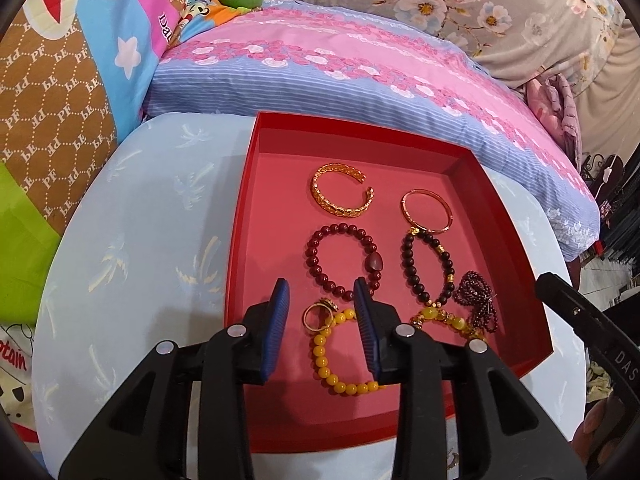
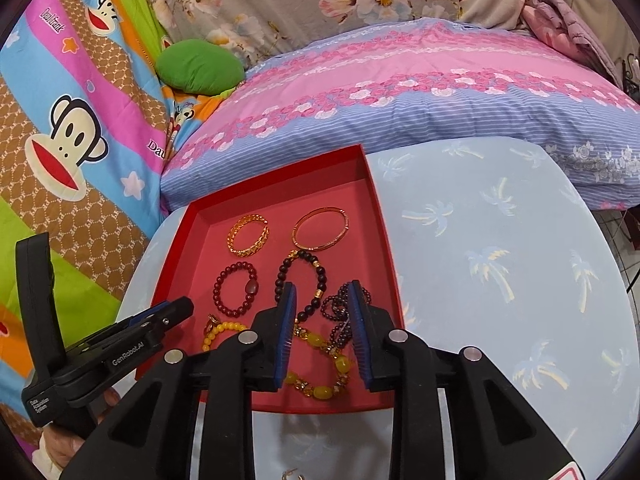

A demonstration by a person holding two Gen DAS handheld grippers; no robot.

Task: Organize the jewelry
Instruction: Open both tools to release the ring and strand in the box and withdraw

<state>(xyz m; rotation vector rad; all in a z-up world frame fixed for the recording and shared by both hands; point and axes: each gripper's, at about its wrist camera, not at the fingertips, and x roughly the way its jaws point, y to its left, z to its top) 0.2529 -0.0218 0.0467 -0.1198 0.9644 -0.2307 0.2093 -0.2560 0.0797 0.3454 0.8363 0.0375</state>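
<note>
A shallow red tray on a pale blue palm-print surface holds several pieces of jewelry. At its far end lie a gold cuff and a thin gold bangle. In the middle are a dark red bead bracelet and a black bead bracelet. My left gripper hovers open above a gold ring and a yellow bead bracelet. My right gripper stands open over a yellow stone bracelet and a purple bead strand. Neither grips anything.
A pink and blue floral pillow lies right behind the tray. A cartoon-print blanket and a green cushion sit on the left. A small gold piece lies on the surface in front of the tray. A person's hand holds the left gripper.
</note>
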